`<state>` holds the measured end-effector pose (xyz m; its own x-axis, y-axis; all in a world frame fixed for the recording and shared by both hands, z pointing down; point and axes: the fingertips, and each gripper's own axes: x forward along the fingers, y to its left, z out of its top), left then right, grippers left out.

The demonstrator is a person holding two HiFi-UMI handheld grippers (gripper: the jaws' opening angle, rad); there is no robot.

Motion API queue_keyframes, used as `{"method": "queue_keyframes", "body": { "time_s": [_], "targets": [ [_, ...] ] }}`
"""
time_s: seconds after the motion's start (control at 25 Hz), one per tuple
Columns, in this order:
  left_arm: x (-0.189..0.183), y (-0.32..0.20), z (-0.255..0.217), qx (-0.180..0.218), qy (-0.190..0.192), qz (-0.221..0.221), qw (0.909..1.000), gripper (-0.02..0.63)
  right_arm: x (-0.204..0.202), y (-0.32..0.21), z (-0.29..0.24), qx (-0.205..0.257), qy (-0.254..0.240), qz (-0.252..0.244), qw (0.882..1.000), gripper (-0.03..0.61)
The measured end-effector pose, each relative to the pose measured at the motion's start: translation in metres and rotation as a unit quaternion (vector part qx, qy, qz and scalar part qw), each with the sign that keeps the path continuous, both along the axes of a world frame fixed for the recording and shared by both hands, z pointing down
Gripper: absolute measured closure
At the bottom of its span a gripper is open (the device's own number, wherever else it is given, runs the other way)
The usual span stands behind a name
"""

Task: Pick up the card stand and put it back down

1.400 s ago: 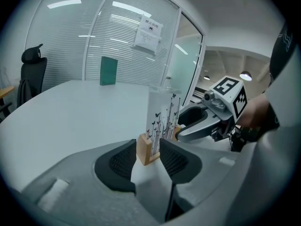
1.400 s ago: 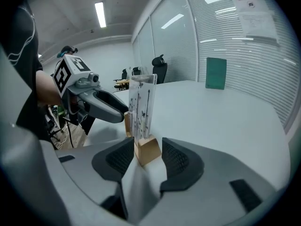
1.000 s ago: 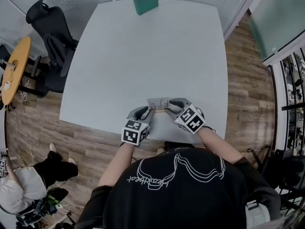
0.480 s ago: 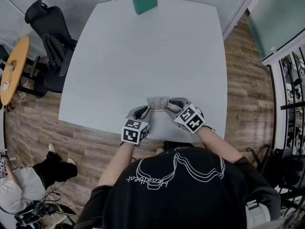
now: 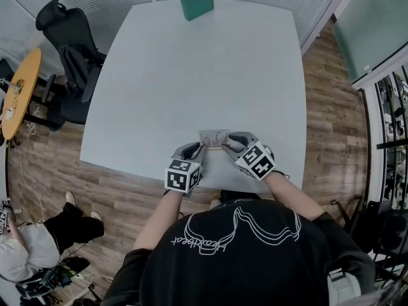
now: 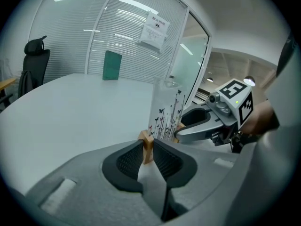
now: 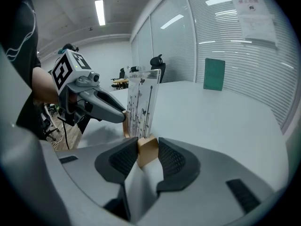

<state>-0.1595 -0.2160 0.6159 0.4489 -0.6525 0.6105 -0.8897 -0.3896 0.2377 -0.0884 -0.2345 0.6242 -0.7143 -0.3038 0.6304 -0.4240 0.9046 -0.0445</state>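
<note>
My left gripper point(image 6: 147, 146) is clamping onto the card stand point(image 6: 164, 111), jaws having just been closing on the left end of its wooden base, and the pads are now pressing on the wood. My right gripper point(image 7: 147, 149) is pinching the base's right end. The stand is standing upright between the two grippers at the near edge of the white table point(image 5: 204, 75), its clear printed card rising just beyond my jaws.

Wall notice point(image 6: 154, 30) txt too small to read; card stand point(image 5: 213, 138) base ends hidden w/in jaws.
</note>
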Motion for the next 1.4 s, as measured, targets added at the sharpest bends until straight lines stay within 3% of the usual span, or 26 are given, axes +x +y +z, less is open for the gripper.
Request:
{"method": "queue_keyframes", "body": {
  "time_s": [0.48, 0.88, 1.04, 1.4],
  "targets": [
    [-0.004, 0.002, -0.02, 0.011, 0.0, -0.009, 0.9999, 0.543, -0.003, 0.004, -0.016, 0.018, -0.01, 0.008, 1.0, 0.44],
    [-0.01, 0.031, -0.067, 0.037, 0.0, -0.015, 0.9992, 0.543, -0.009, 0.034, -0.062, 0.017, -0.046, 0.019, 0.999, 0.44],
    [-0.006, 0.049, -0.085, 0.04, 0.019, -0.024, 0.9987, 0.543, -0.003, 0.05, -0.085, 0.023, -0.063, 0.027, 0.997, 0.44],
    [0.02, 0.091, -0.138, 0.076, 0.006, 0.006, 0.9971, 0.543, 0.022, 0.092, -0.138, 0.049, -0.073, 0.032, 0.996, 0.44]
  ]
}}
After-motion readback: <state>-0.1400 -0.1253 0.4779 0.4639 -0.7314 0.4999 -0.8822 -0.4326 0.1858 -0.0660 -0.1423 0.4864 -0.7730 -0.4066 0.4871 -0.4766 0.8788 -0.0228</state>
